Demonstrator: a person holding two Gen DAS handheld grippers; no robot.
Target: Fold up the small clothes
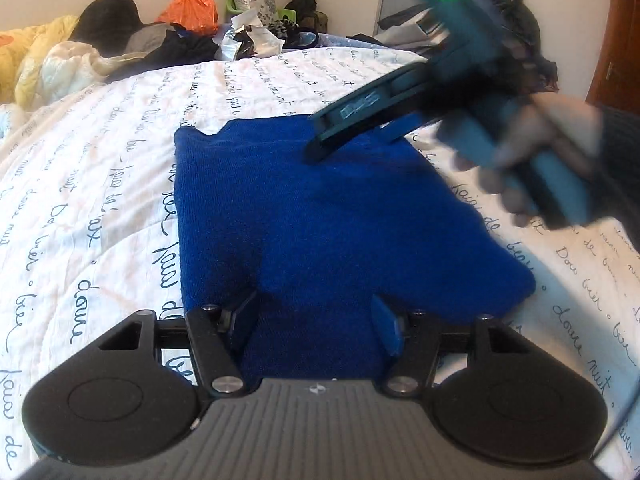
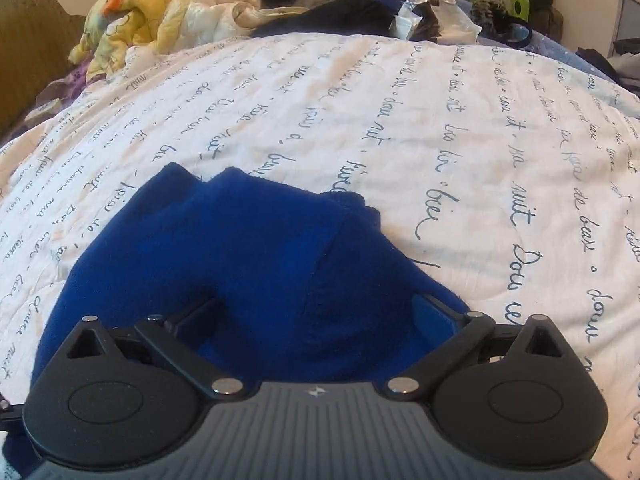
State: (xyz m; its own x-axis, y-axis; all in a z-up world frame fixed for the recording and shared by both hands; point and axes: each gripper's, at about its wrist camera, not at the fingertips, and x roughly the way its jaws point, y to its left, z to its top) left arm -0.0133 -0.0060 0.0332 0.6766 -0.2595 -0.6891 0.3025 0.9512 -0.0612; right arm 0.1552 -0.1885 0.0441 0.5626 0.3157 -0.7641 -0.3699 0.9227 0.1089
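Observation:
A small blue knit garment (image 1: 320, 216) lies folded on the white bedspread (image 1: 100, 200) printed with script. My left gripper (image 1: 316, 316) is open, its fingers spread wide over the garment's near edge. My right gripper (image 1: 320, 148) shows blurred in the left wrist view, its tips over the garment's far right part, with a hand holding it. In the right wrist view the right gripper (image 2: 320, 304) is open, fingers wide apart over the blue garment (image 2: 248, 264), which fills the space between them. No cloth is pinched in either.
A pile of clothes, a yellow quilt (image 2: 152, 12), an orange bag (image 1: 188, 8) and packets lie along the far side of the bed. A wooden door (image 1: 616, 52) stands at the right. Bedspread (image 2: 440, 128) stretches beyond the garment.

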